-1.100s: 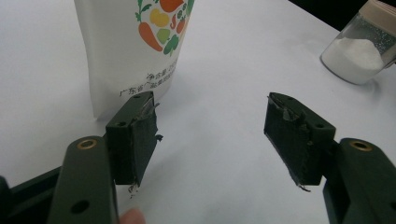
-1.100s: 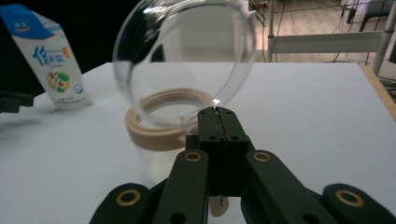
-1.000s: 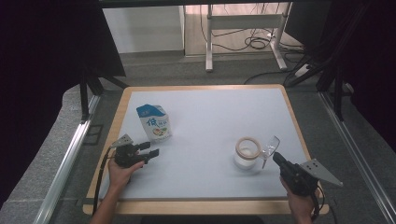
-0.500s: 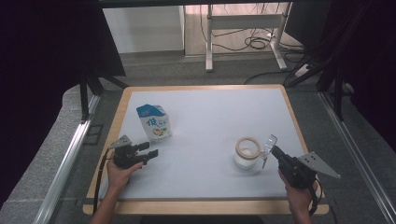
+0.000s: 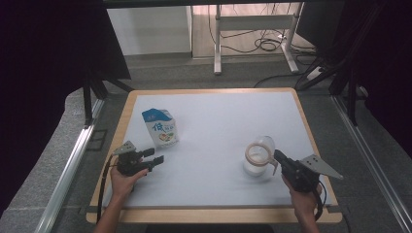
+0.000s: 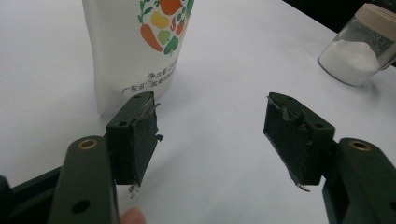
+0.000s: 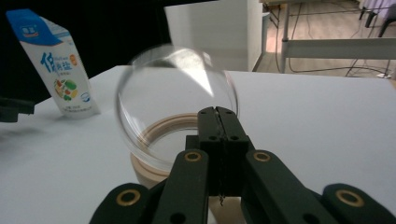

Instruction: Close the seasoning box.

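2 grippers busy: right gripper (image 7: pixel 218 122) has its fingers clamped on the jar's clear flip lid (image 7: pixel 175 100), swung up; jar (image 5: pixel 257 160) near the table's right edge. Left gripper (image 6: pixel 219 135), fingers apart, faces the salt pouch (image 5: pixel 161 127), probably to pour.

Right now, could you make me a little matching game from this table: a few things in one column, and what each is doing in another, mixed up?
Things:
1. left tool
2. right tool
3. pouch
4. jar

States:
a. stands upright at the far left of the table, printed with vegetables
b. jaws wide apart, nothing between them
c. holds white powder, its clear lid tipped up
d. jaws pressed together at the edge of the clear lid

Pairs: 1-b, 2-d, 3-a, 4-c
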`<state>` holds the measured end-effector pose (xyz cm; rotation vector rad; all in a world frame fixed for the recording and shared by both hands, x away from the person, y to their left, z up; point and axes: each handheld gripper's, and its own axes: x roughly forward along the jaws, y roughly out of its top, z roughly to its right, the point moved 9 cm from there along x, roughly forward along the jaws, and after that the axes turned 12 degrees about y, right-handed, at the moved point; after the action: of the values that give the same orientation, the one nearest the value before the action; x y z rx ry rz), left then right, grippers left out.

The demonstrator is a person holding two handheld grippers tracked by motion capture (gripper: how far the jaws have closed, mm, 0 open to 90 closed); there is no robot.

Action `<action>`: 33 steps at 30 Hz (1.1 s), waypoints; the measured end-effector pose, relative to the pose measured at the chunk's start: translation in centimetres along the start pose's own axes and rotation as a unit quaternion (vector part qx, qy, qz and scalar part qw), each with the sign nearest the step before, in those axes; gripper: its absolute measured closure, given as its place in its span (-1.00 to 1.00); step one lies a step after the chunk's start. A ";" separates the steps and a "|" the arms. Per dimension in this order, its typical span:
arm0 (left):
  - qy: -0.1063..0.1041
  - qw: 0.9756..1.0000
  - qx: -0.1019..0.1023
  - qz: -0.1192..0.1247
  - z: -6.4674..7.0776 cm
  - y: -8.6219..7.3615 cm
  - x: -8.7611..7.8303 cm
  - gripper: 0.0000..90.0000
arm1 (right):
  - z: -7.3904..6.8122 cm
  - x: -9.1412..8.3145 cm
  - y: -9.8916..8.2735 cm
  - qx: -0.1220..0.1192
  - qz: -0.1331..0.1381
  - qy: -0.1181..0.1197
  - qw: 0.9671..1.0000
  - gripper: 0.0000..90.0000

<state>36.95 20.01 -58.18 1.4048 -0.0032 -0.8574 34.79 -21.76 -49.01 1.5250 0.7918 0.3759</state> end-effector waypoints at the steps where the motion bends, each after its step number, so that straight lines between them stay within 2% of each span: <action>1: 0.000 1.000 0.000 0.000 0.0 0.0 0.0 -0.23 | -0.2 0.3 0.0 -0.001 -0.002 0.003 1.000 1.00; 8: -0.001 1.000 0.000 -0.003 0.1 -0.1 0.1 -0.23 | -1.2 1.5 -0.1 -0.007 -0.015 0.025 1.000 1.00; 15: -0.001 1.000 -0.001 -0.004 0.1 -0.2 0.0 -0.23 | -1.2 1.5 0.0 -0.005 -0.014 0.029 0.999 1.00; 21: 0.000 1.000 -0.002 -0.005 0.0 -0.3 0.0 -0.23 | 0.9 0.4 0.1 0.011 -0.008 0.010 1.000 1.00; 30: 0.001 1.000 -0.002 -0.008 0.0 -0.5 0.1 -0.22 | 4.6 -0.4 -1.6 0.033 -0.018 -0.017 0.999 0.99; 33: 0.001 1.000 -0.002 -0.009 0.1 -0.5 0.1 -0.22 | 5.8 -0.4 -2.5 0.042 -0.032 -0.025 0.998 0.86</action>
<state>36.68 19.94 -58.66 1.4042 0.0112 -0.8708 37.70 -26.44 -52.07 1.5768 0.8234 0.2585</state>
